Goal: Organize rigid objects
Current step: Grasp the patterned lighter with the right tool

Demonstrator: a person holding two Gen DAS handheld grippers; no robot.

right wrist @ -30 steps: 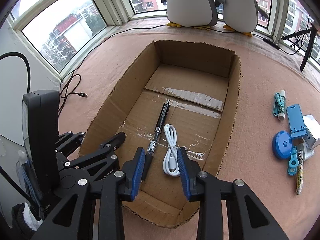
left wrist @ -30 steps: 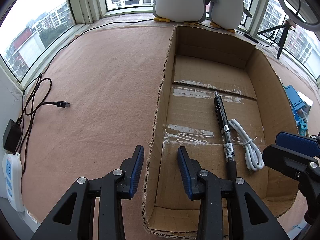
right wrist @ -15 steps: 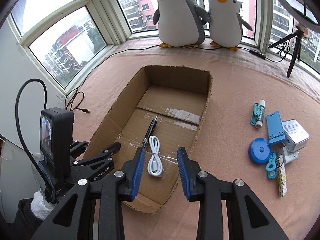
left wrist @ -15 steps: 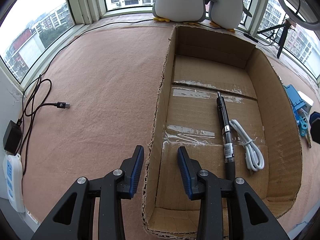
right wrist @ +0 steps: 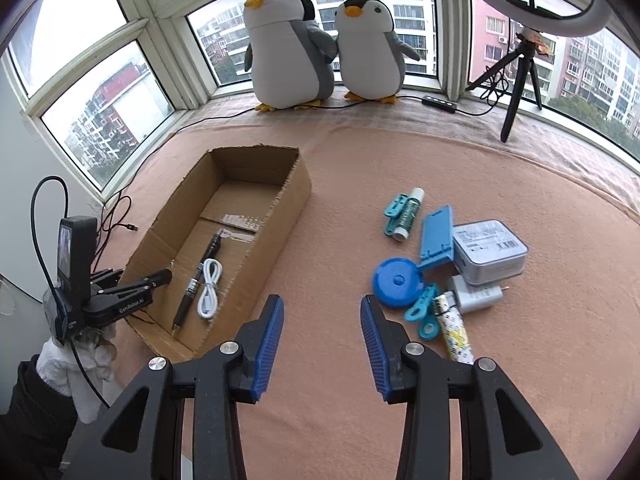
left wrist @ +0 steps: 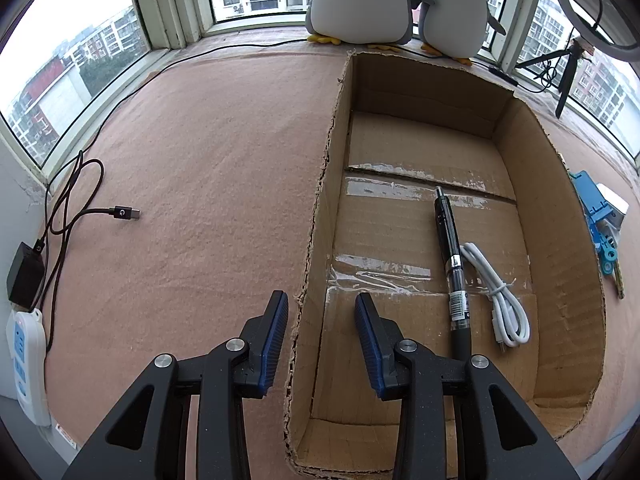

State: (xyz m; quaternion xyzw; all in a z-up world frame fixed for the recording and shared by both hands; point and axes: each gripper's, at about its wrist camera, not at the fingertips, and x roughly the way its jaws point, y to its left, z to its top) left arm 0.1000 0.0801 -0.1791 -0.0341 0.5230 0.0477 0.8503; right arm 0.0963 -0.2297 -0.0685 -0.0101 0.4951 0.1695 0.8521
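While the left gripper [left wrist: 321,300] hangs near the platform's left edge, its blue-padded tongs stand a little apart astride the left wall of an open brown cardboard box [left wrist: 560,240]; whether they pinch that wall I cannot tell, and they carry nothing else. Inside the box, towards its near end, a black pen [left wrist: 450,248] lies lengthwise with a coiled white cable [left wrist: 504,304] just beside it, so two things seem already put away.

To the right of the box, the right gripper [right wrist: 321,304] hovers over bare pinkish cloth, empty, its tongs having just been opening and now moderately wide.

Further right, towards the platform's right edge, the unsorted pile waits:
- a teal clip [right wrist: 394,210] and a white-capped glue stick [right wrist: 408,216]
- a blue plastic phone stand [right wrist: 438,236]
- a silver metal tin [right wrist: 490,250]
- a round blue tape measure [right wrist: 398,280]
- a white charger plug [right wrist: 476,296]
- a patterned yellow tube [right wrist: 454,332]

Most of the job looks undone.
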